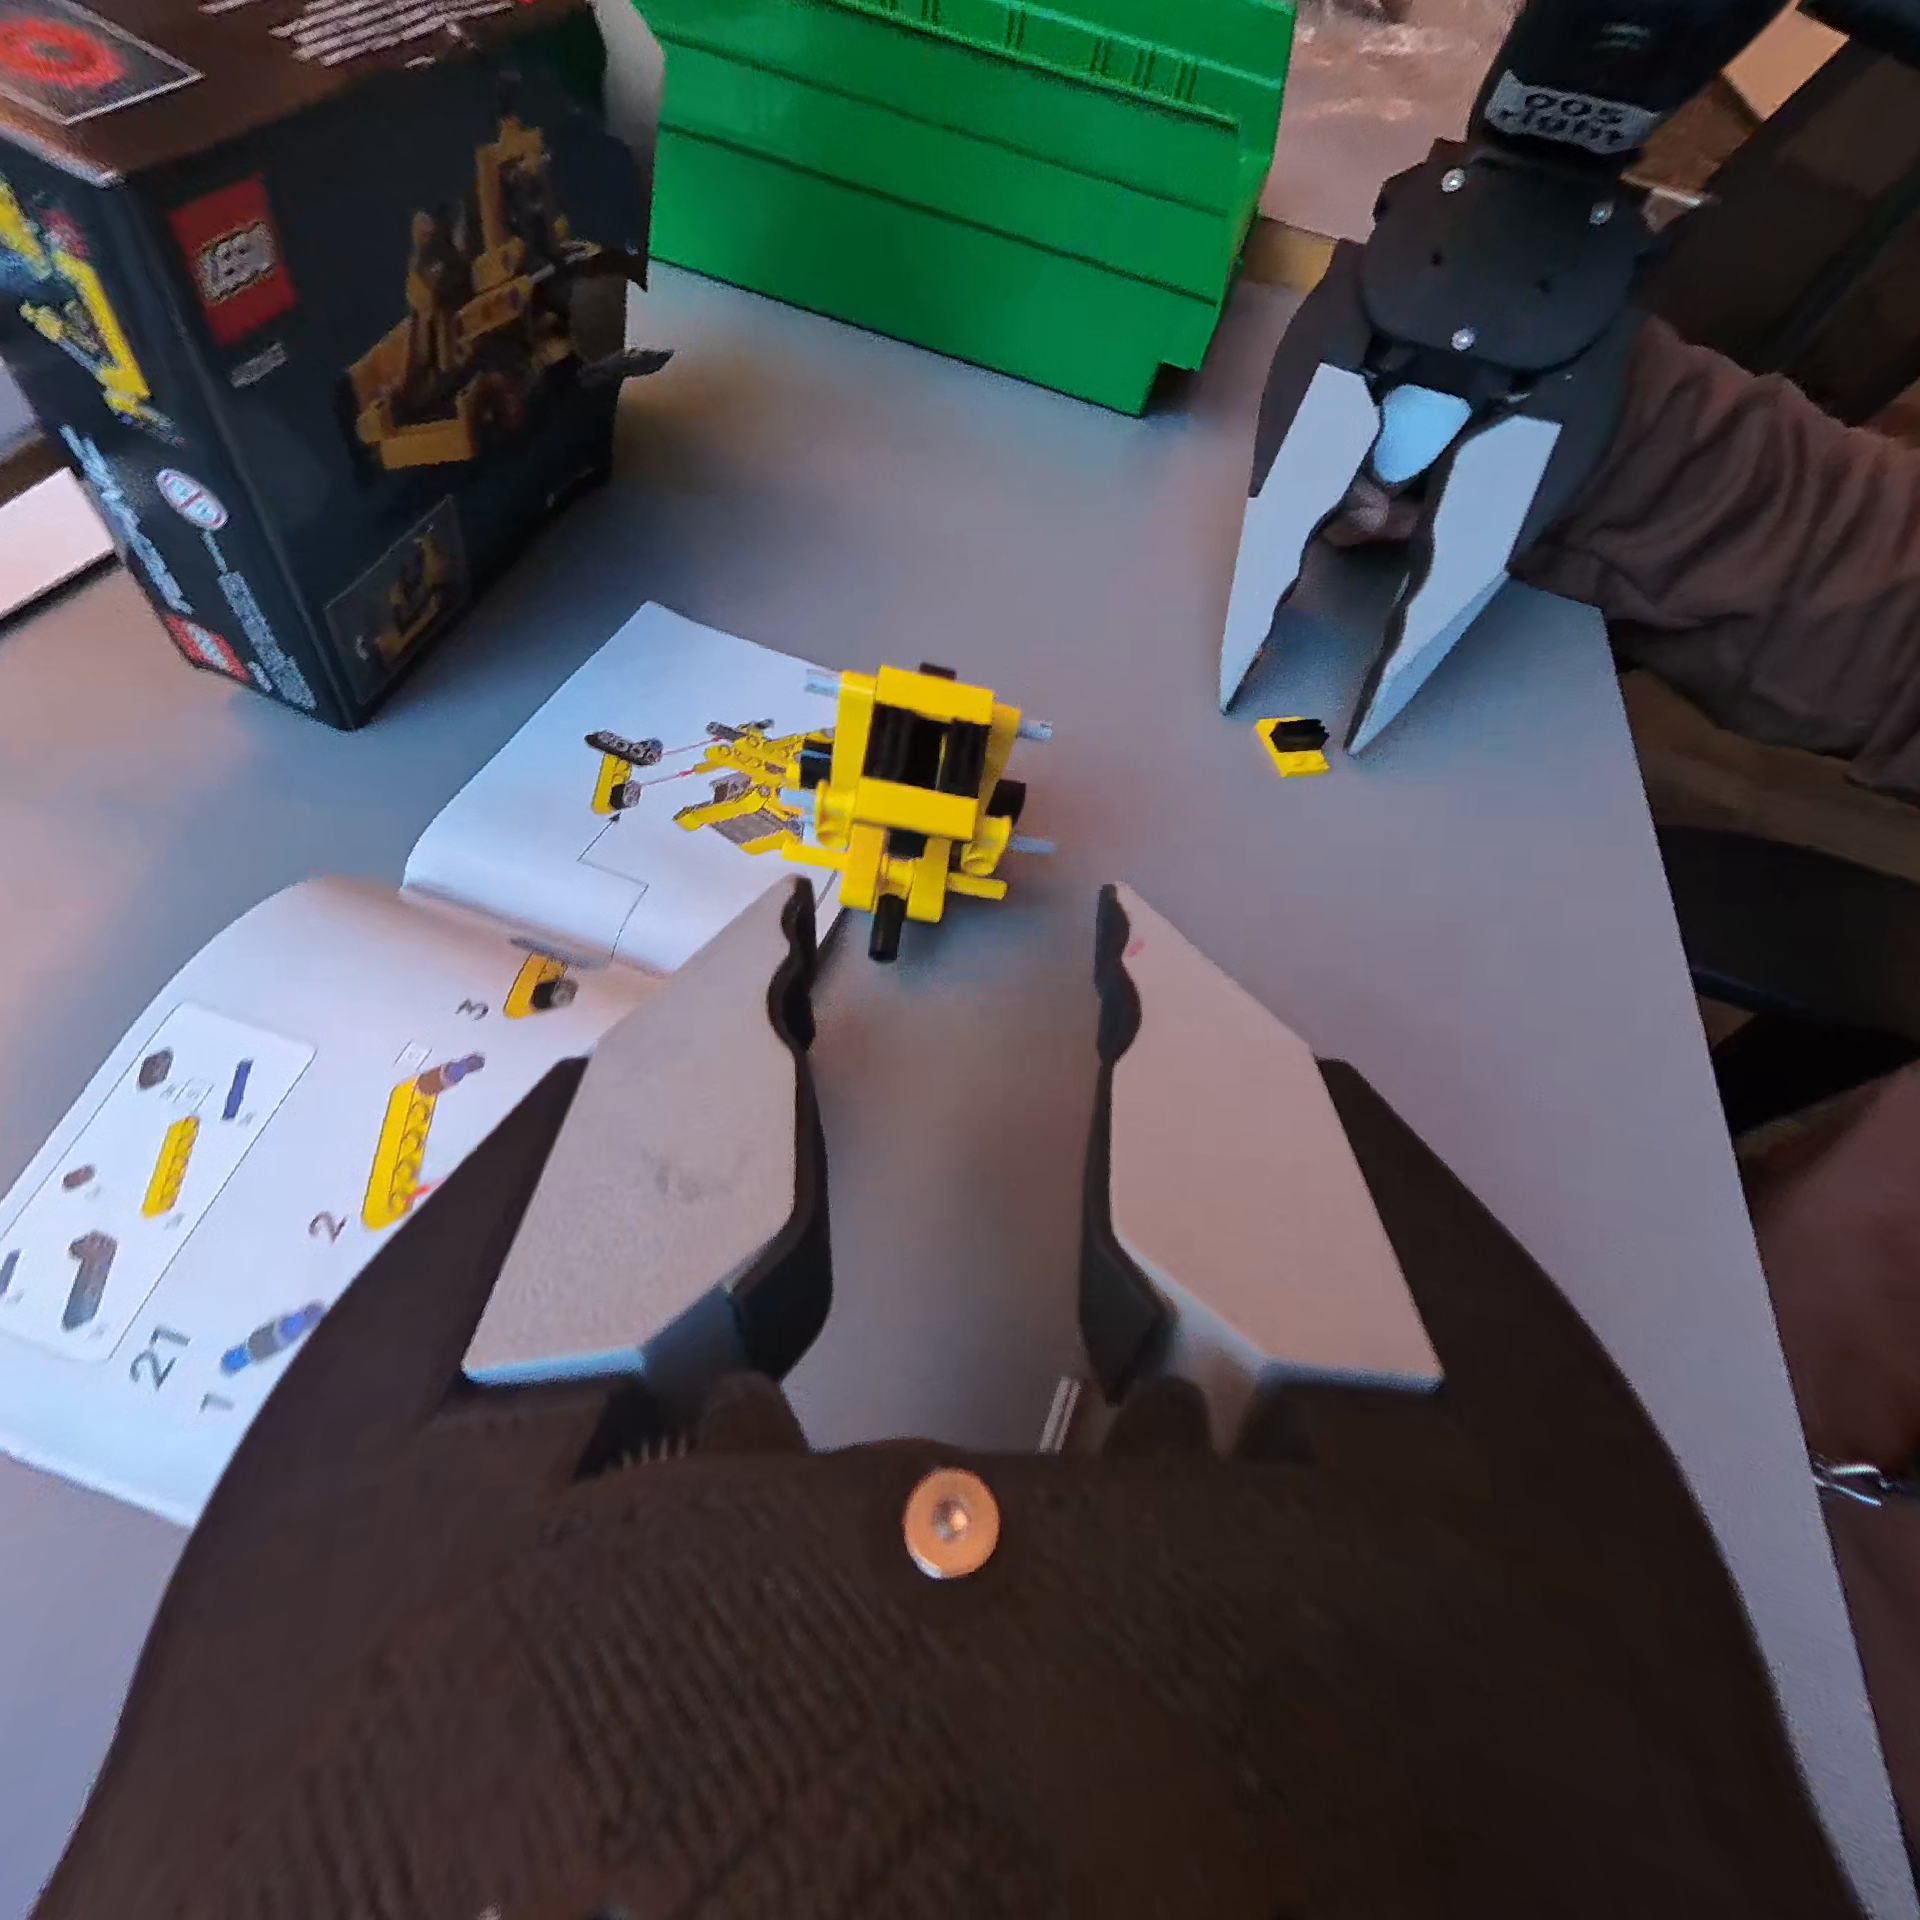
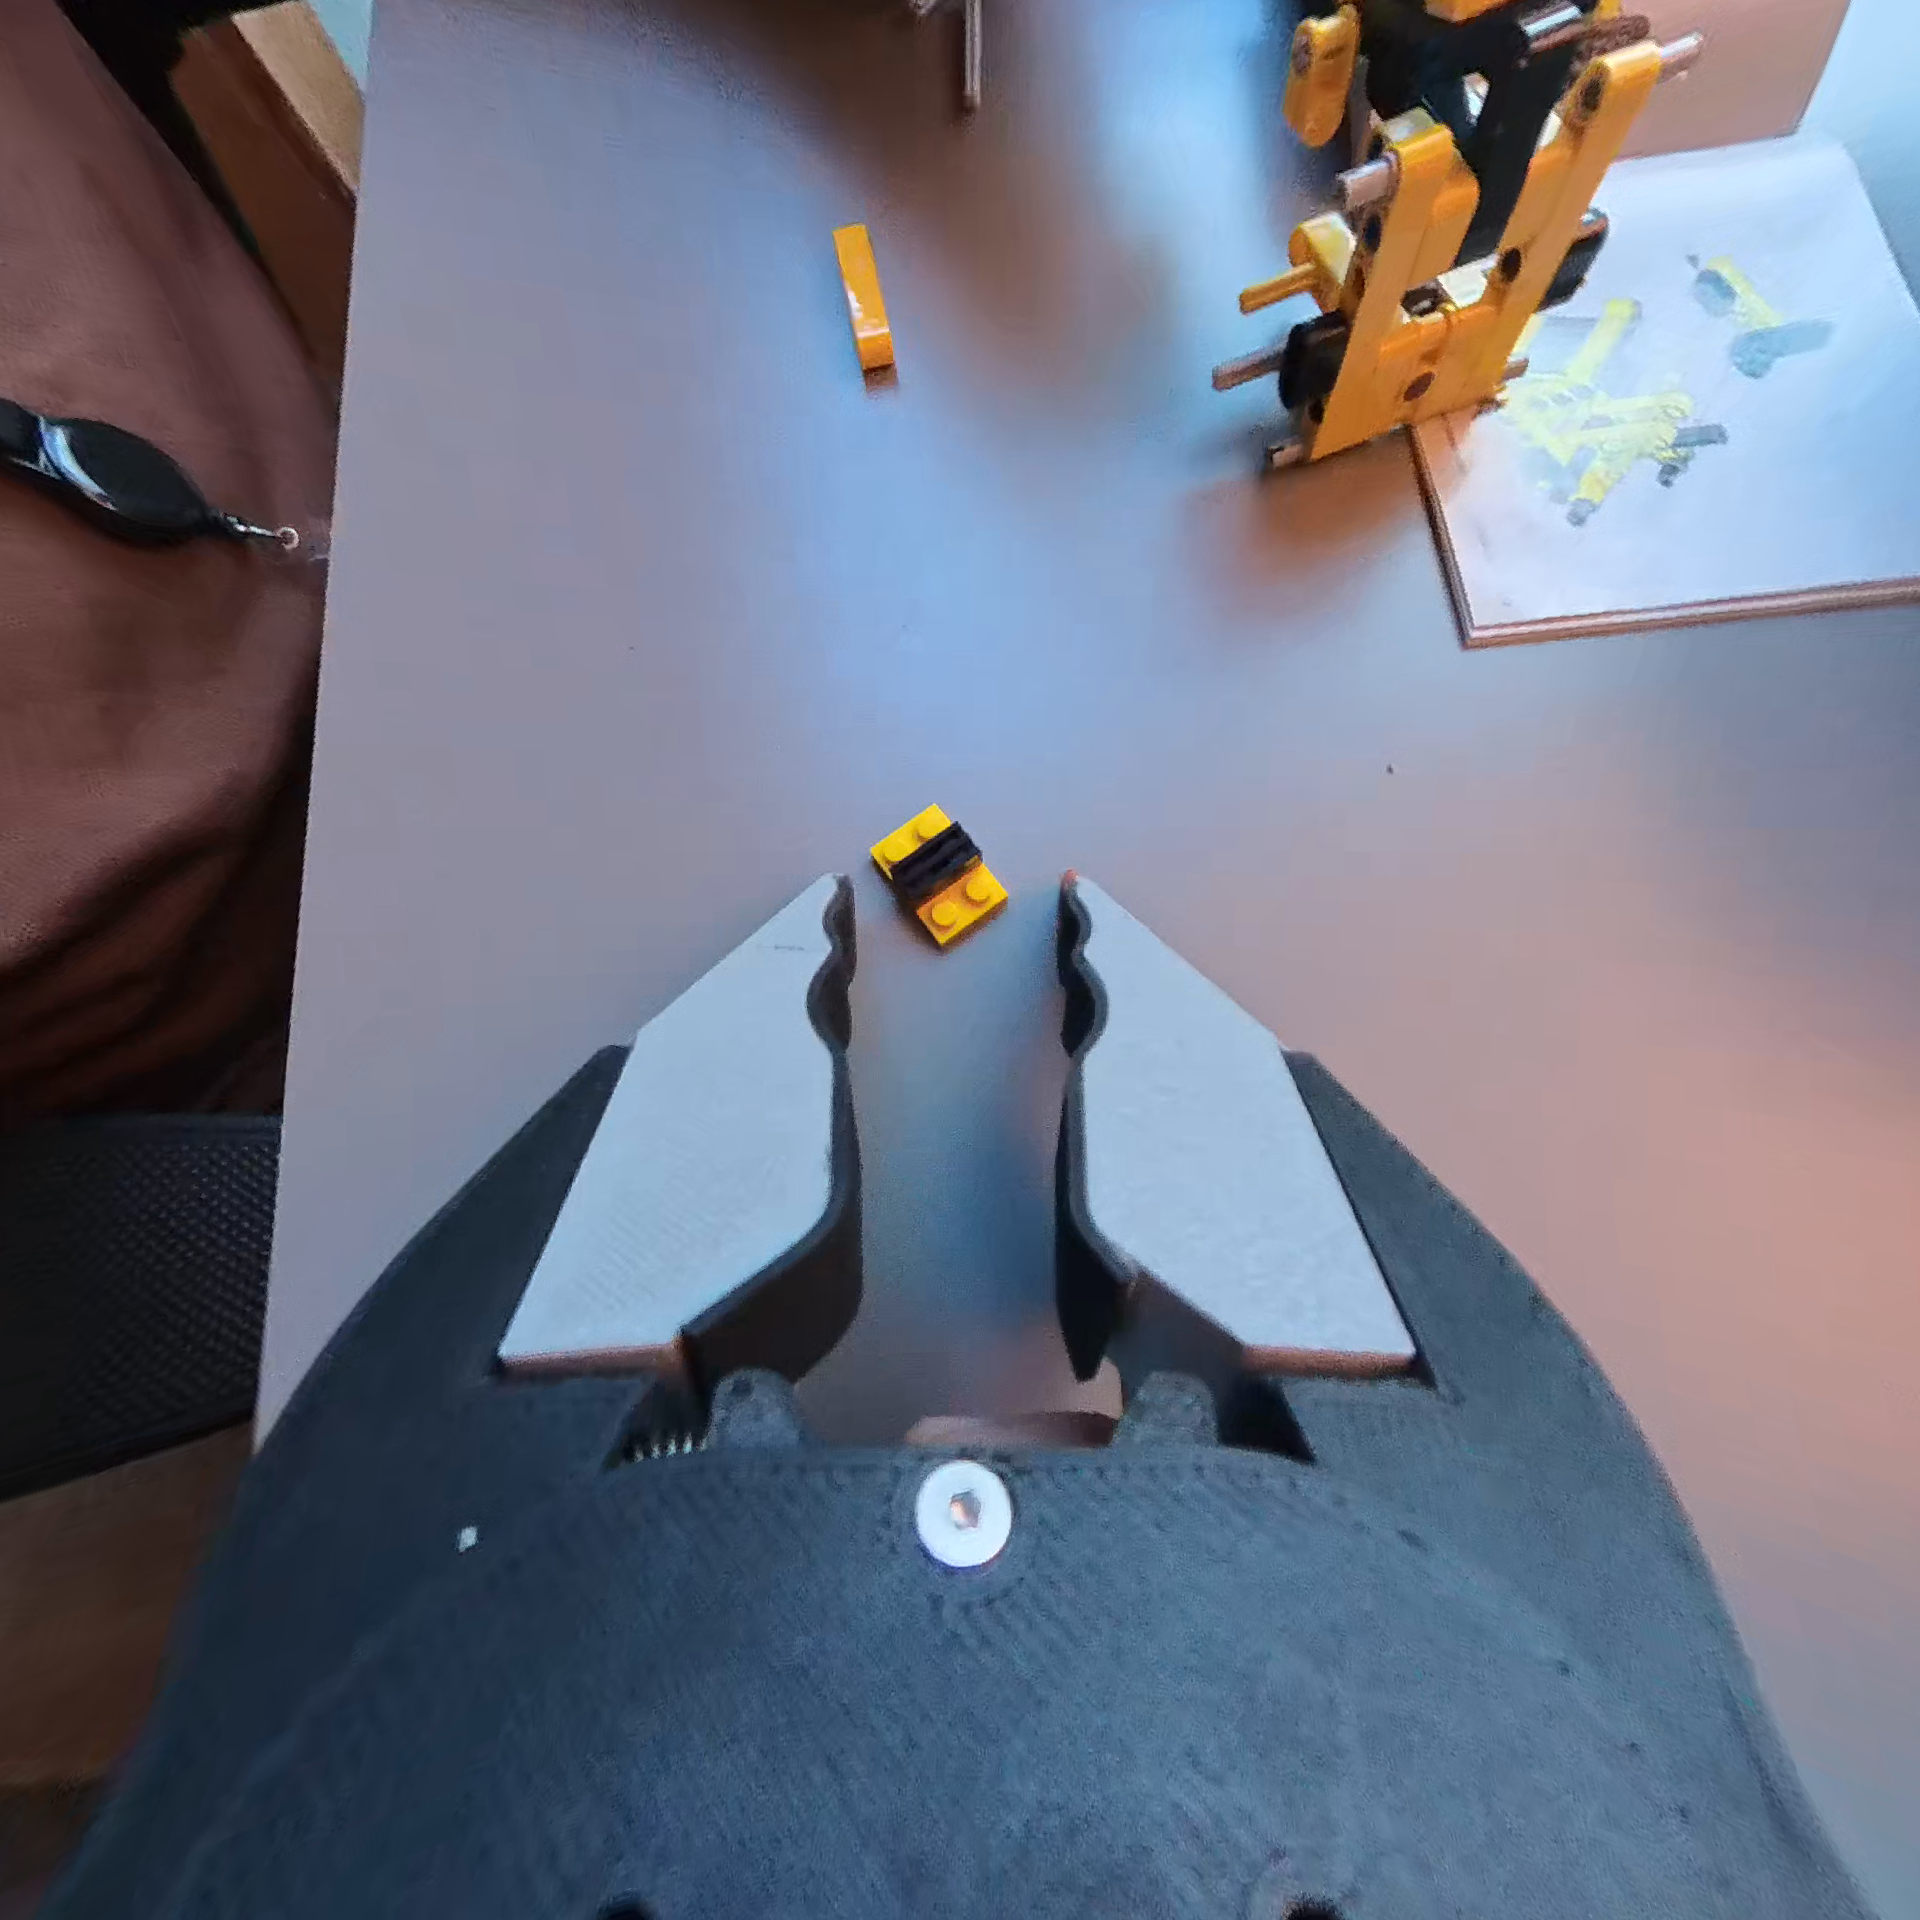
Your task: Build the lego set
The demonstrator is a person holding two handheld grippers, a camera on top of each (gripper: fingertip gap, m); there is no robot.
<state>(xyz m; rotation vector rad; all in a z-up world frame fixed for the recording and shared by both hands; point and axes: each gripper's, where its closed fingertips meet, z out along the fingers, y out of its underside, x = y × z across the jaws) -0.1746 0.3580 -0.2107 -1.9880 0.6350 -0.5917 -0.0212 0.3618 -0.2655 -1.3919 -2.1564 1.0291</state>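
A yellow and black partly built model [image 1: 914,800] stands on the grey table [image 1: 1299,1039], its edge on the open instruction booklet [image 1: 312,1091]. My left gripper [image 1: 951,899] is open and empty, its tips just short of the model. A small yellow plate with a black piece on top [image 1: 1291,745] lies to the right. My right gripper [image 1: 1294,727] is open, its tips either side of that plate. In the right wrist view the right gripper [image 2: 956,883] is open with the plate [image 2: 938,873] at its tips, the model [image 2: 1444,239] at top right.
The set's dark box [image 1: 312,343] stands at the back left and a green bin [image 1: 956,177] at the back. A loose yellow beam [image 2: 862,296] lies on the table [image 2: 623,623] beyond the plate. The booklet [image 2: 1704,416] lies right. A person's sleeve [image 1: 1745,540] is at the right edge. Spacing between my two grippers at the tips: around 15 cm.
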